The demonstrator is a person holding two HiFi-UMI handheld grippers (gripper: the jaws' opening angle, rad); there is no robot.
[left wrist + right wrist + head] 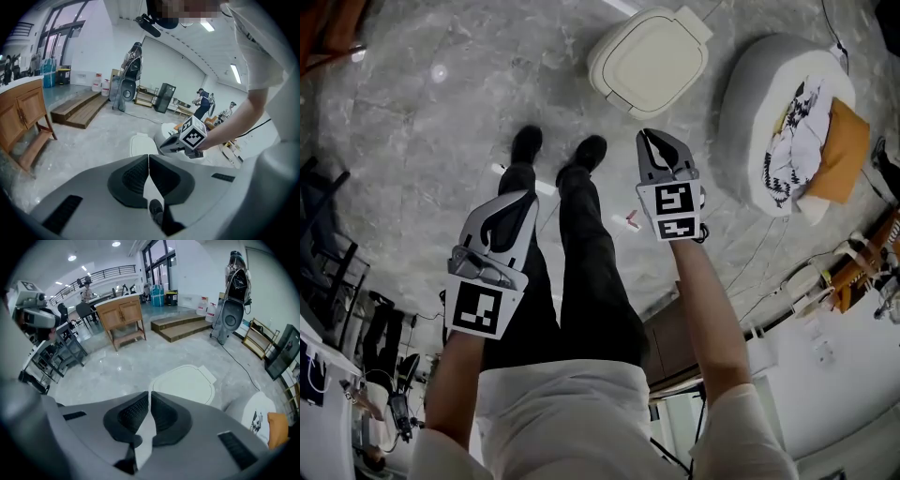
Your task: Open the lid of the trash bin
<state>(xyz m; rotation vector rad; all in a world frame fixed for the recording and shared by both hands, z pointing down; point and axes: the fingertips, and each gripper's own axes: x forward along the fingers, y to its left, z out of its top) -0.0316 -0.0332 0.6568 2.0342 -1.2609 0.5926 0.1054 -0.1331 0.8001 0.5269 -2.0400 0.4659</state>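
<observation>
A cream trash bin [649, 59] stands on the grey floor ahead of me, its flat lid [186, 384] down. My right gripper [652, 142] hangs in the air just short of the bin's near side, jaws shut and holding nothing. Lower at my left side, my left gripper [508, 208] is also shut and empty. In the left gripper view the bin [140, 144] shows small beyond the shut jaws, and the right gripper [169, 144] with its marker cube crosses in front of it.
A grey round cushion bed [769, 112] with patterned cloth and an orange pillow [839, 150] lies right of the bin. My two shoes [558, 150] stand between the grippers. A wooden cabinet [123, 317] and low wooden steps [180, 326] stand farther off. Cables run along the floor [750, 262].
</observation>
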